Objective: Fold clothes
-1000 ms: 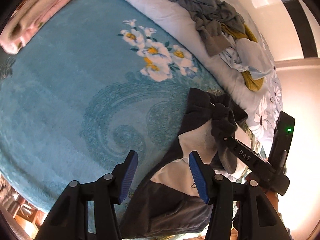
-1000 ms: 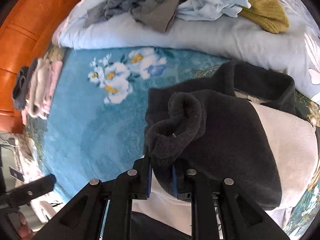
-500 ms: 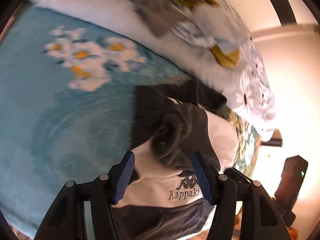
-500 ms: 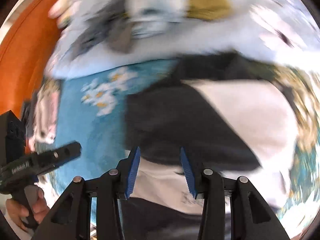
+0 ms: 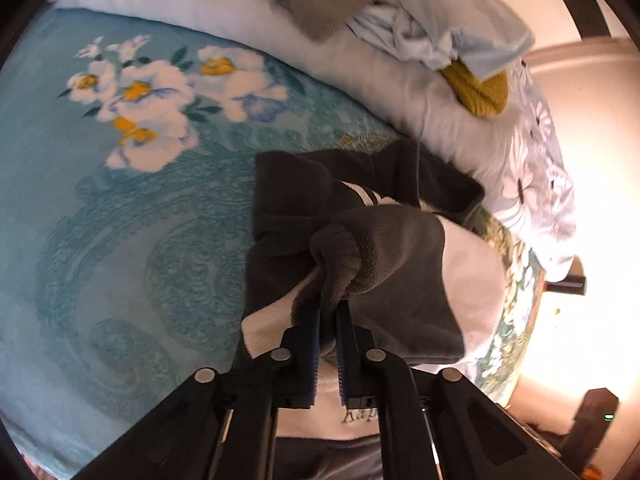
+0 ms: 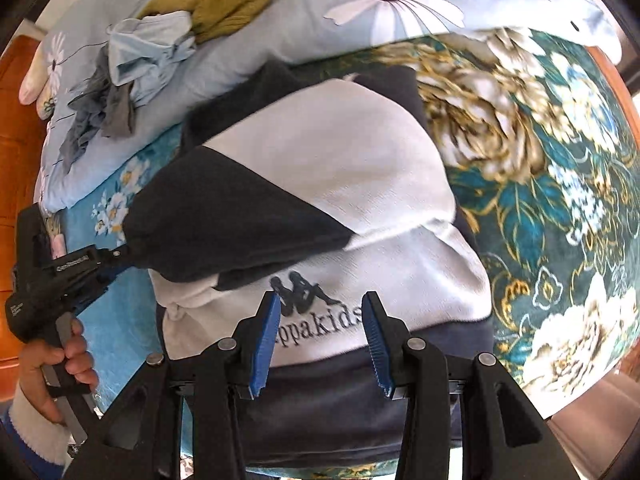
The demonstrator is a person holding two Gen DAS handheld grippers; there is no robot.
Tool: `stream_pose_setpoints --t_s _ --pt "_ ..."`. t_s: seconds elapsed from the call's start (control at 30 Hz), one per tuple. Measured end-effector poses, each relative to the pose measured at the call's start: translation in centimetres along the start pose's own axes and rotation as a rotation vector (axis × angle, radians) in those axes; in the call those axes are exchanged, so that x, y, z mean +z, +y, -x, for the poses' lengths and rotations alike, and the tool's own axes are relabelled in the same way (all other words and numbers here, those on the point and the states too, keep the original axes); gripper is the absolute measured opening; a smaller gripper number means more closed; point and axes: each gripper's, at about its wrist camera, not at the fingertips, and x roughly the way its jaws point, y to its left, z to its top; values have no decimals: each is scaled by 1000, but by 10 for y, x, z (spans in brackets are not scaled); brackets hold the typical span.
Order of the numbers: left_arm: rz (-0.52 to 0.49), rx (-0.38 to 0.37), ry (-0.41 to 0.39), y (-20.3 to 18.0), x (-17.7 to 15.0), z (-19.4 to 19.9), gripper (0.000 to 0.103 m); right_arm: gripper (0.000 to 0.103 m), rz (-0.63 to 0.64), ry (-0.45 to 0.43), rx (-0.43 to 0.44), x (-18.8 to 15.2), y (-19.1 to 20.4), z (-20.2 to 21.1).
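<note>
A black and white sweatshirt [image 6: 328, 168] with a printed logo lies on the bed, one dark sleeve [image 5: 392, 248] folded across its chest. My left gripper [image 5: 328, 316] is shut on the cuff of that sleeve; in the right wrist view the left gripper [image 6: 116, 256] holds it at the sweatshirt's left side. My right gripper [image 6: 320, 320] is open and empty, hovering over the logo near the hem.
A turquoise flowered blanket [image 5: 120, 200] covers the bed to the left. A pale quilt [image 5: 380, 72] at the back carries a heap of unfolded clothes [image 6: 168, 36]. A dark floral blanket [image 6: 540, 200] lies right of the sweatshirt. Orange wood [image 6: 16, 92] stands at far left.
My right gripper let go of the sleeve cuff and opened, moving over the logo. My left gripper, open before, closed on the cuff.
</note>
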Motion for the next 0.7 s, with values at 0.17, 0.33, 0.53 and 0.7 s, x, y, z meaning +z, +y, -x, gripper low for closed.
stream_pose_setpoints --t_s 0.17,0.33,0.53,0.7 --pt "-4 56 15 15 -7 -6 8 43 -29 9 6 -5 -9 1" --pt "8 110 54 30 -7 -27 9 43 -27 13 4 -9 -7 2" --pt "-26 98 78 34 -5 -27 15 44 -46 -1 -8 -20 -13 11" --pt "-22 -23 75 46 -17 1 53 44 -87 -29 -5 -33 -28 26"
